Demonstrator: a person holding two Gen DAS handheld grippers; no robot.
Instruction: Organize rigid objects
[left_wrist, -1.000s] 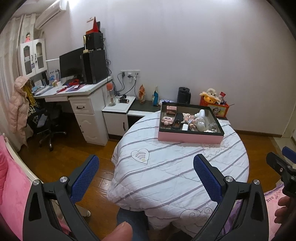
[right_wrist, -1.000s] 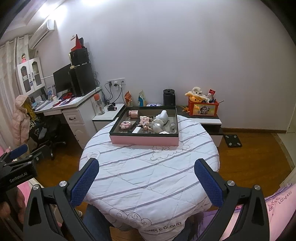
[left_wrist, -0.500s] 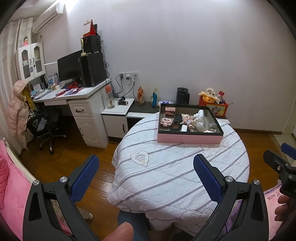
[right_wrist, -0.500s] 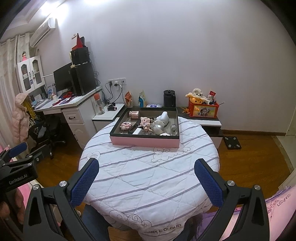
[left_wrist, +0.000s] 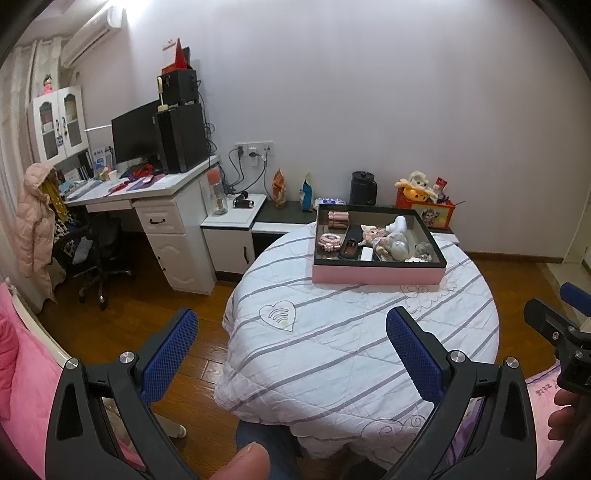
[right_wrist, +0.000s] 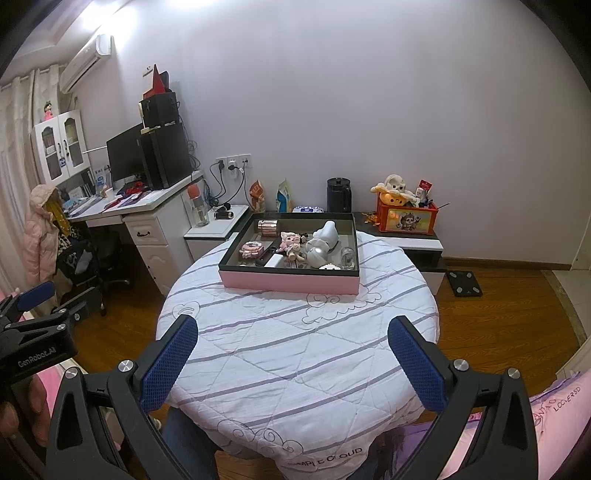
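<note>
A pink tray with a dark rim (left_wrist: 376, 275) (right_wrist: 288, 282) sits at the far side of a round table with a white striped cloth (left_wrist: 351, 343) (right_wrist: 295, 350). In it lie a pink doll (right_wrist: 290, 243), a white figure (right_wrist: 325, 232), a copper cylinder (right_wrist: 267, 227), a pink round piece (right_wrist: 251, 249) and a small glass jar (right_wrist: 347, 256). My left gripper (left_wrist: 290, 343) is open and empty, well short of the tray. My right gripper (right_wrist: 293, 349) is open and empty over the table's near part.
A white desk with monitor and speakers (left_wrist: 155, 184) and an office chair (left_wrist: 92, 254) stand at the left. A low cabinet behind the table holds a black kettle (right_wrist: 338, 195) and an orange toy box (right_wrist: 406, 218). Pink bedding (left_wrist: 14, 369) lies nearby; a scale (right_wrist: 463, 282) on the floor.
Both views have tilted up slightly, so the room sits a little lower in frame. Both grippers stay open and empty.
</note>
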